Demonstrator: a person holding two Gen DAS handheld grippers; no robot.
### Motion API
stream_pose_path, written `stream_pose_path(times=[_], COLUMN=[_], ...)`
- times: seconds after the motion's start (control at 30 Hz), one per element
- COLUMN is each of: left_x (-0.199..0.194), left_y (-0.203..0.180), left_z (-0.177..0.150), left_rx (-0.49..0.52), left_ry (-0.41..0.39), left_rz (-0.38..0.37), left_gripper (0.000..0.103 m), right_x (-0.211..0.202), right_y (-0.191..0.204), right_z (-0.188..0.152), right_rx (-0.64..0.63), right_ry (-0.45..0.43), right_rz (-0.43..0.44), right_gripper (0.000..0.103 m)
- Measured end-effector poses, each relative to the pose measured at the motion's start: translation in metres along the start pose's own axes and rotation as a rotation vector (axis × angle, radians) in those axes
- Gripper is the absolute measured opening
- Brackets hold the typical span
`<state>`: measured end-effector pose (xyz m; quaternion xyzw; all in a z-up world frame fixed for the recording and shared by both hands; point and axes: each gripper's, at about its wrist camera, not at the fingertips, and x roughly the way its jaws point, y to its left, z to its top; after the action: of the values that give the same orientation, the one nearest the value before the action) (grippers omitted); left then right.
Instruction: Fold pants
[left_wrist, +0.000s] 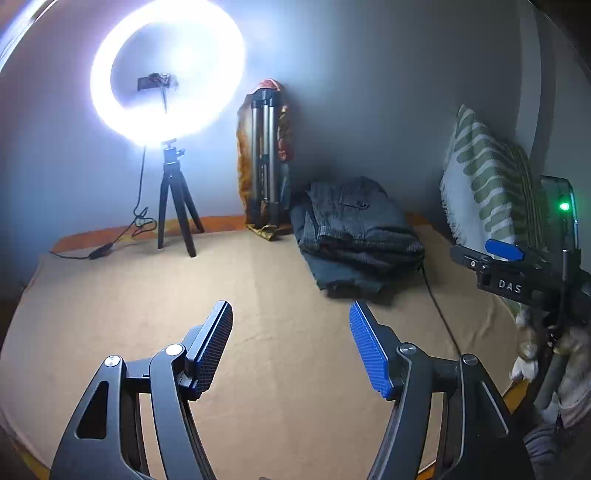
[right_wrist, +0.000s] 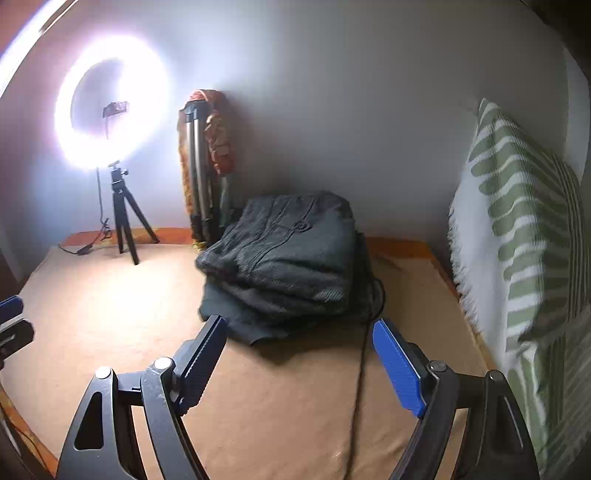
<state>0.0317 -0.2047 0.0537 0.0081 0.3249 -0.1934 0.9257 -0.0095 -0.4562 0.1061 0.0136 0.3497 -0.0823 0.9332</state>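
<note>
Already, the pants (right_wrist: 284, 258) were seen lying folded in a dark grey pile on the tan bed cover (right_wrist: 110, 314), close to the wall at the far side of the bed. A back pocket with a button was turned upward on the top layer. The left gripper (left_wrist: 291, 317) was held above bare cover, well short of the pile, with its blue-padded jaws spread wide and nothing between them. The right gripper (right_wrist: 300, 334) was held nearer, its jaws likewise spread wide and empty; in the right wrist view the tip of its left finger was seen just at the near edge of the pile, though contact could not be told. A black cable (right_wrist: 360, 387) was laid across the cover from under the pants toward the camera. A lit ring light (left_wrist: 168, 70) was stood on a small black tripod (left_wrist: 177, 206) at the far left, and a folded tripod (left_wrist: 264, 158) wrapped in orange cloth was leaned against the wall beside it. A green-striped pillow (right_wrist: 524, 236) was propped at the right.
</note>
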Motion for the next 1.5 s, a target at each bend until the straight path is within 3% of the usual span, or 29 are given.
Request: stream_pose_path(times=[0.43,0.63,0.7,0.8,0.93,1.03,1.5], left_x=[0.008,0.009,0.009,0.008,0.011,0.014,0.011], left_y=[0.03,0.031,0.03,0.03,0.032,0.035,0.045], left_z=[-0.016,-0.02,-0.021,-0.022,-0.022,-0.023,-0.026], left_rx=[-0.059,-0.052,-0.041,-0.036,-0.041,-0.046,-0.052], left_ry=[0.006,0.013,0.009,0.005,0.008,0.014,0.02], left_rz=[0.094,0.09,0.091,0.088,0.099,0.105,0.113], left_gripper=[0.073,0.073,0.08,0.08,0.081,0.083,0.084], right_x=[-0.004,0.003,0.005,0.006,0.006,0.004,0.015], right_y=[0.023,0.029,0.029,0.03,0.03,0.032,0.039], right_z=[-0.026,-0.031,-0.034,-0.035,-0.035,-0.034,-0.038], right_rx=[0.041,0.045,0.045,0.048,0.056,0.056,0.05], right_ry=[-0.042,-0.035,-0.036,-0.044,-0.062,-0.08,-0.065], right_rz=[0.024,0.037,0.036,0.029,0.024,0.022,0.026], right_gripper=[0.084,0.085,0.085,0.086,0.099,0.103,0.103])
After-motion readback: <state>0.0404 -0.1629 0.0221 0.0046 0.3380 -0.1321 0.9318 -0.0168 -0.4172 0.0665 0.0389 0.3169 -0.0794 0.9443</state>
